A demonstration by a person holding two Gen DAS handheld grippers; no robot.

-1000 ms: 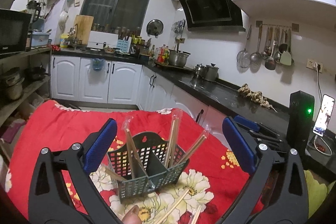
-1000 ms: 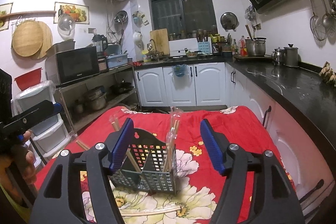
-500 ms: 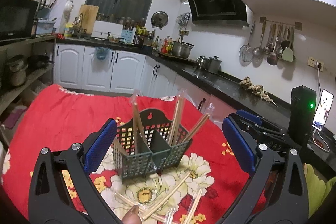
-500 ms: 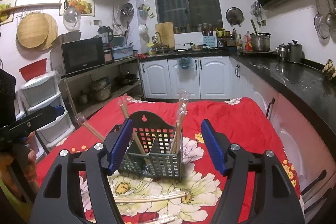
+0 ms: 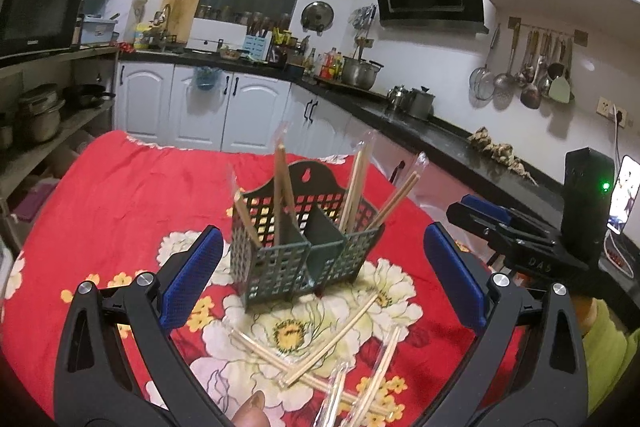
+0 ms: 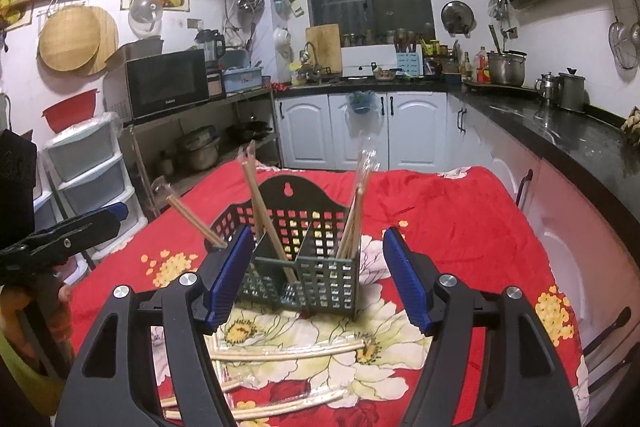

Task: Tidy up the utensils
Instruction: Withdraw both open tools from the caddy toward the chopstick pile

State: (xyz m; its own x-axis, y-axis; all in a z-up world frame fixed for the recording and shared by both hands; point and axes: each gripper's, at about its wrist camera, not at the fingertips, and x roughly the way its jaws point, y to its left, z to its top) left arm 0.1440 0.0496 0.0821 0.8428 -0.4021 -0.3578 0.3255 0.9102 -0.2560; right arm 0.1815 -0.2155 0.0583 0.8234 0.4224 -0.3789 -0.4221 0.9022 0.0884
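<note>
A dark green perforated utensil holder (image 5: 304, 247) stands on the red floral tablecloth (image 5: 120, 195), with several wrapped chopstick pairs (image 5: 356, 183) standing in its compartments. It also shows in the right wrist view (image 6: 300, 259). More wrapped chopsticks (image 5: 332, 339) lie loose on the cloth in front of it, and show in the right wrist view too (image 6: 288, 355). My left gripper (image 5: 324, 275) is open and empty, just short of the holder. My right gripper (image 6: 316, 279) is open and empty, close in front of the holder.
A black kitchen counter (image 5: 440, 139) runs along the right of the table. A metal shelf with a microwave (image 6: 168, 83) and pots stands to the left. White plastic drawers (image 6: 88, 163) stand beside it. The table's far edge faces white cabinets (image 6: 360, 131).
Both grippers have risen and drawn back from the holder. More of the loose chopsticks on the cloth has come into view. Both stay open.
</note>
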